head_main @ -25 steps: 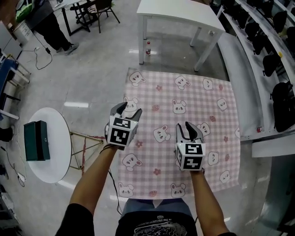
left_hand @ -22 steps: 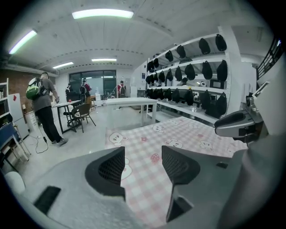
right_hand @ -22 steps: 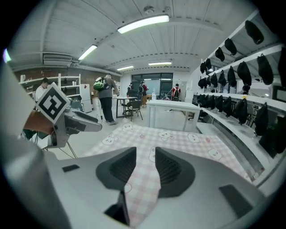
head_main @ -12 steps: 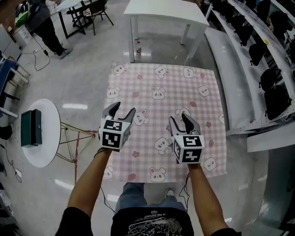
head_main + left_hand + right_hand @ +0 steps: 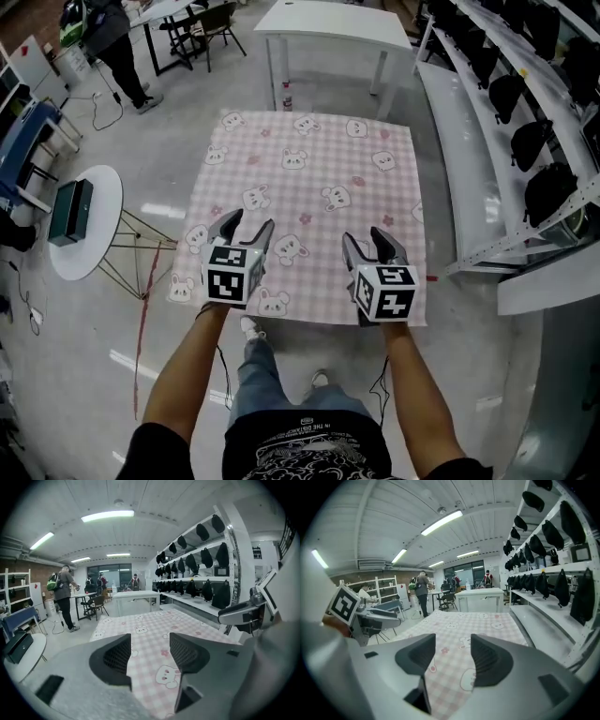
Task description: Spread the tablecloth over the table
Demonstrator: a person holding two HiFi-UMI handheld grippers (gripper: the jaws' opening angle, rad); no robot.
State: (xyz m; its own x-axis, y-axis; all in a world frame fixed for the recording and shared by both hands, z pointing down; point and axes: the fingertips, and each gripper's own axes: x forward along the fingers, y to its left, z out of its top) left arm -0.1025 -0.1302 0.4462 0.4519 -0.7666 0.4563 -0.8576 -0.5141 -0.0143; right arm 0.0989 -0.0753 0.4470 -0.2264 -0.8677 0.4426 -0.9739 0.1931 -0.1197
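Lying spread and flat, the pink checked tablecloth (image 5: 309, 169) hides the counter under it. Left gripper (image 5: 249, 225) above its near edge, fingers apart, nothing between. Right gripper (image 5: 365, 240) alongside, fingers have just been opening, likewise empty.

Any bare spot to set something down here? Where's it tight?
The tablecloth is bare from the near edge to the far edge facing the white table. The round side table has room beside its dark box. Crowded: black bags along the right.

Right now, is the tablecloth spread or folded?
Spread: the tablecloth lies flat as one full square, corners out, no folds visible.
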